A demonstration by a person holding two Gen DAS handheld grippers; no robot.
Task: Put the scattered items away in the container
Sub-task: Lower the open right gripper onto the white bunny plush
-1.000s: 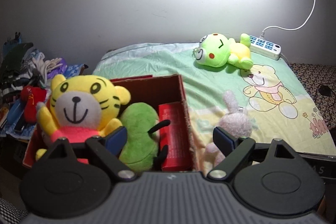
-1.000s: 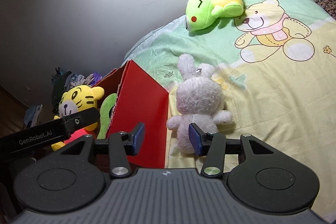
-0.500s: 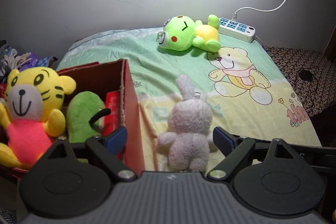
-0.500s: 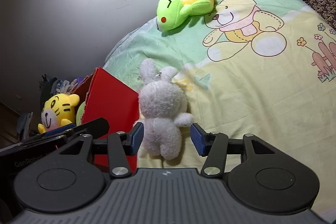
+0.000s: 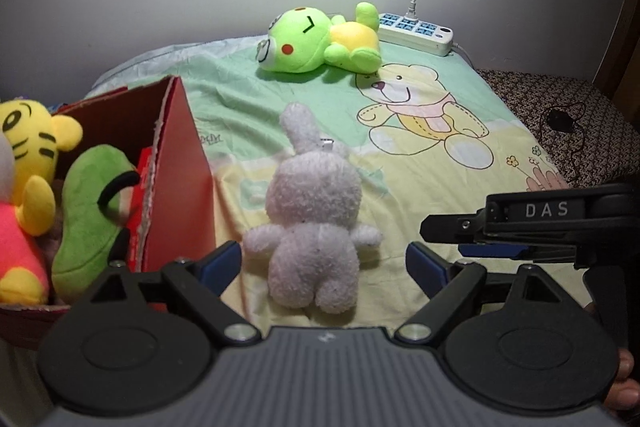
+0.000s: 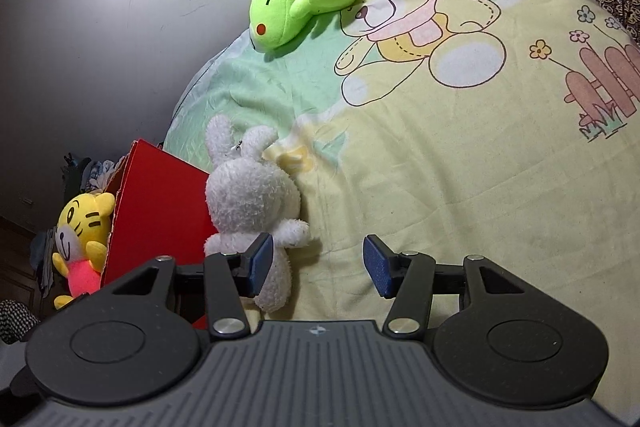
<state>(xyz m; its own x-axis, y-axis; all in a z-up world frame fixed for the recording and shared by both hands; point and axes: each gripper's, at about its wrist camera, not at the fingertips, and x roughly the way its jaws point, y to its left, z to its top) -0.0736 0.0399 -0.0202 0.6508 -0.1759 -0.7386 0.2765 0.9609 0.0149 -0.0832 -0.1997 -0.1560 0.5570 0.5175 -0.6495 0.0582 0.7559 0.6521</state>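
Observation:
A white plush rabbit (image 5: 314, 223) lies face down on the bed sheet, just right of a red cardboard box (image 5: 176, 163). My left gripper (image 5: 324, 265) is open, its jaws either side of the rabbit's lower body, apart from it. The box holds a yellow tiger plush (image 5: 28, 163) and a green plush (image 5: 90, 203). A green frog plush (image 5: 316, 41) lies at the far end of the bed. In the right wrist view my right gripper (image 6: 318, 265) is open and empty, just right of the rabbit (image 6: 252, 203); the frog (image 6: 296, 7) and box (image 6: 160, 203) also show.
A white power strip (image 5: 416, 33) with its cable lies against the wall behind the frog. A dark patterned cover (image 5: 560, 123) with a black cable lies right of the sheet. Clothes are piled left of the box (image 6: 92, 171). The right gripper's body (image 5: 540, 223) reaches in from the right.
My left gripper has swung right from over the box to the rabbit, now between its open jaws. My right gripper has shifted right, so the rabbit now sits off its left finger.

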